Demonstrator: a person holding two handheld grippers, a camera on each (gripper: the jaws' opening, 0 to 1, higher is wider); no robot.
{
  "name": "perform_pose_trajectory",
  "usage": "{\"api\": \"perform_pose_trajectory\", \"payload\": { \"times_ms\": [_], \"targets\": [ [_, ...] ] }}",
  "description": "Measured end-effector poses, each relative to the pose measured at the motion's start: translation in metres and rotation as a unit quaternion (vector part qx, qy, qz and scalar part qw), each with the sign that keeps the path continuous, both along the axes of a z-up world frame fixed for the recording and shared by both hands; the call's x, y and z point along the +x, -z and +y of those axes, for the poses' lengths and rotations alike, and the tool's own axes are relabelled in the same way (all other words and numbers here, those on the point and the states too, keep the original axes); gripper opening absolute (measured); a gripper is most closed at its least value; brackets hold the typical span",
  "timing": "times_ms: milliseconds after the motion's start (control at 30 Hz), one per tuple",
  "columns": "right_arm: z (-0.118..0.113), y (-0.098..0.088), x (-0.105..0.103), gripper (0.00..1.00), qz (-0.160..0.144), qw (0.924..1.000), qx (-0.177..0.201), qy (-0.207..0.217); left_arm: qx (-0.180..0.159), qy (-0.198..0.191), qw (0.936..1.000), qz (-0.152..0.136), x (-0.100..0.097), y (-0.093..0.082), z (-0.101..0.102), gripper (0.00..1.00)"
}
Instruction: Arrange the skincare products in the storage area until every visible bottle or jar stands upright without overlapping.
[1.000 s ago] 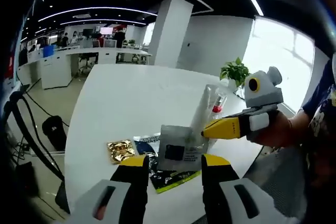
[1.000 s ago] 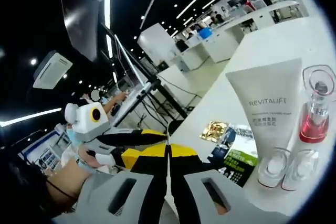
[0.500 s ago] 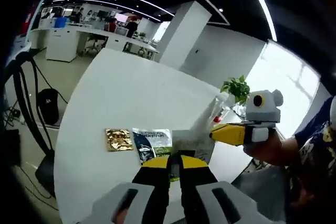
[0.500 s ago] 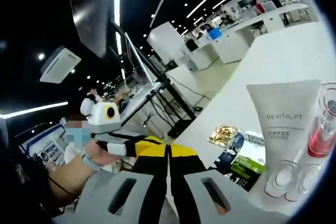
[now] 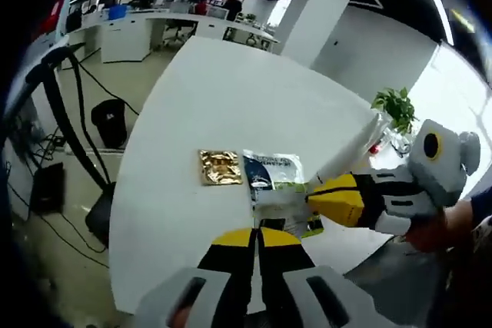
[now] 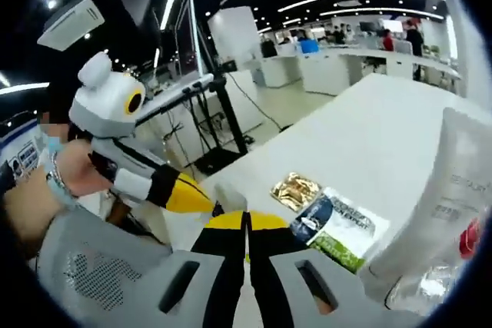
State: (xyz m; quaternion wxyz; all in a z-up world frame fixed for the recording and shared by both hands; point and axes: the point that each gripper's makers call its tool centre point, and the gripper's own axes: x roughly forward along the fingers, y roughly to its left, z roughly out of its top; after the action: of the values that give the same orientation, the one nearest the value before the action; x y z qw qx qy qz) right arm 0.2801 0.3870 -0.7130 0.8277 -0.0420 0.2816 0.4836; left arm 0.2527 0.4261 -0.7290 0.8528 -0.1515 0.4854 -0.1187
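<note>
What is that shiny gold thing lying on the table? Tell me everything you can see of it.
The gold packet is a small, roughly square sachet of crinkled, shiny foil with darker markings too small to read. It lies flat on the white table, right beside a blue and green packet; whether the edges touch is unclear. It also appears in the right gripper view. No gripper touches it.

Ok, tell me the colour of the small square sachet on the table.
Shiny gold sachet, clearest in the left gripper view.

— Colours ahead of the jaws?
— Gold sachet (image 5: 220, 167), blue-and-green sachet (image 5: 275, 174), on a white table (image 5: 231, 105).
— And right of the jaws?
— White tube (image 6: 450, 205) — grey lettering, red bottle (image 6: 470, 237) beside it.
</note>
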Motion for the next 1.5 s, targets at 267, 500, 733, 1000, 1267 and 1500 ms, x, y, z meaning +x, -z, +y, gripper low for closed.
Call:
{"api": "perform_pose_trajectory", "payload": {
  "times_ms": [267,500,733,1000,1267,1500],
  "targets": [
    [0.02,0.042,0.018,0.0,0.025,0.9989,-0.041,-0.001,0.064,-0.016,0.9934,0.093,0.015,0.03,0.021,0.02],
    [0.02,0.069,0.025,0.0,0.054,0.9963,-0.066,0.0,0.046,-0.027,0.9939,0.097,0.018,0.055,0.021,0.03],
    [0.021,0.08,0.027,0.01,0.033,0.9956,-0.086,-0.013,0.107,-0.021,0.991,0.077,0.026,0.065,0.029,0.01],
    [0.023,0.084,0.032,0.03,0.03,0.9952,-0.092,-0.013,0.118,-0.016,0.9891,0.087,0.025,0.073,0.032,0.01],
    [0.024,0.083,0.037,0.05,-0.005,0.9939,-0.107,-0.026,0.121,-0.01,0.9883,0.092,0.024,0.077,0.03,0.03],
    [0.026,0.071,0.039,0.03,-0.064,0.9905,-0.115,-0.041,0.096,-0.024,0.9901,0.099,0.024,0.076,0.027,0.03]
  ]
}}
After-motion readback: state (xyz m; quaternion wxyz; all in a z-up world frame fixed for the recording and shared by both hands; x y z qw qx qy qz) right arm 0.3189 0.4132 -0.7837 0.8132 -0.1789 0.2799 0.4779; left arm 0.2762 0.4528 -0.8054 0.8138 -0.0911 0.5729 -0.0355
